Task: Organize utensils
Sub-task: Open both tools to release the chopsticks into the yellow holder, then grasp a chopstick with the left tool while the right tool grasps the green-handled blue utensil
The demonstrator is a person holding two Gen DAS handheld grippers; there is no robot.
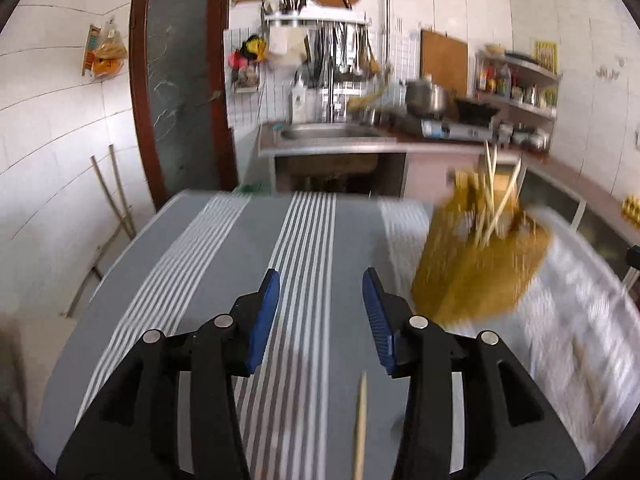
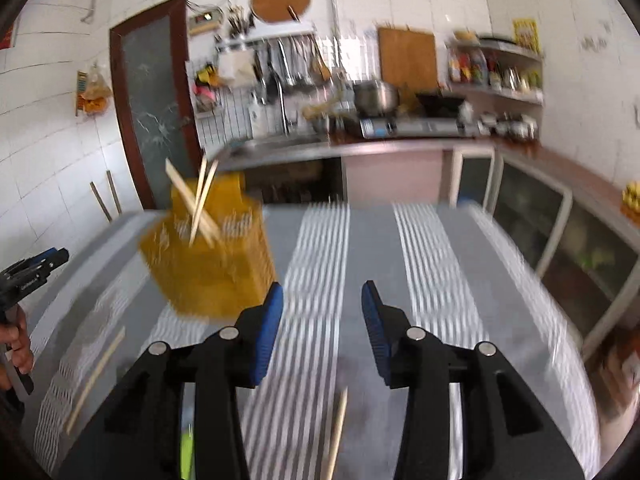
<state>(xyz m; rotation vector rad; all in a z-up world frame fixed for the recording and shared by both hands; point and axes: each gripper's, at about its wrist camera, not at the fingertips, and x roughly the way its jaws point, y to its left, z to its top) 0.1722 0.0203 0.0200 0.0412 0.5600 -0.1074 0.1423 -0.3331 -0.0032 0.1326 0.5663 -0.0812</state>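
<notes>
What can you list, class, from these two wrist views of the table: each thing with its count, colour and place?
Tablecloth: one, grey with white stripes, covering the table.
Utensil holder: one, yellow, perforated, standing on the cloth, blurred.
Chopsticks in holder: about three, pale wood, leaning upright.
Loose chopsticks: at least three, pale wood, lying on the cloth; one near the left hand-held gripper, one near the right, one further left.
Left hand-held gripper: one, black with blue pads, open, empty.
Right hand-held gripper: one, same colours, open, empty.
Hand: one, left edge of the right view.
</notes>
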